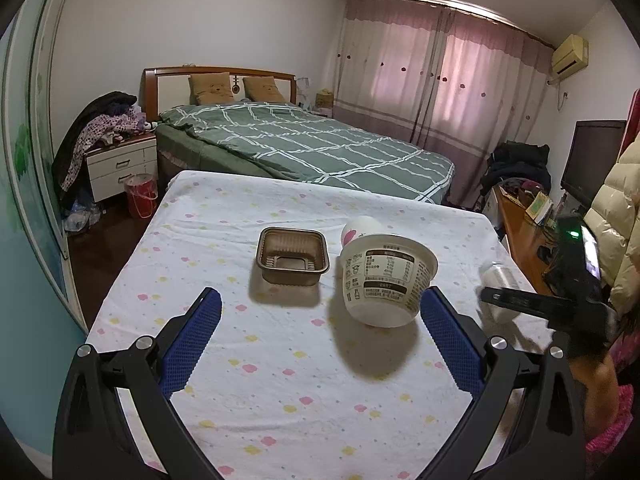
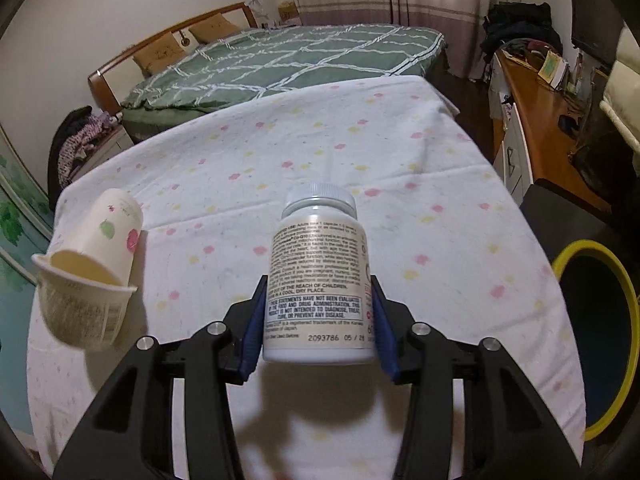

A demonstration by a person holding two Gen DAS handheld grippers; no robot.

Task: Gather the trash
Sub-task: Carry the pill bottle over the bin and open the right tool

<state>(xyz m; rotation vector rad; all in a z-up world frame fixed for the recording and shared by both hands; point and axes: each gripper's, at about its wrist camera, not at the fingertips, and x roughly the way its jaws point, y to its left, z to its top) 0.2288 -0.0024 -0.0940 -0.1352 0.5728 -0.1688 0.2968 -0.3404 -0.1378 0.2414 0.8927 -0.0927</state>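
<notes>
My left gripper is open above the flowered tablecloth. A white printed tub appears to hang in the air just inside its right finger, casting a shadow below. A brown plastic tray sits ahead, and a paper cup lies on its side behind the tub. My right gripper is shut on a white pill bottle, held above the cloth. The tub and the paper cup show at the right wrist view's left. The bottle also shows in the left wrist view.
A dark bin with a yellow rim stands off the table's right side. A green bed lies beyond the table. A wooden desk runs along the right wall. A red bucket stands by the nightstand.
</notes>
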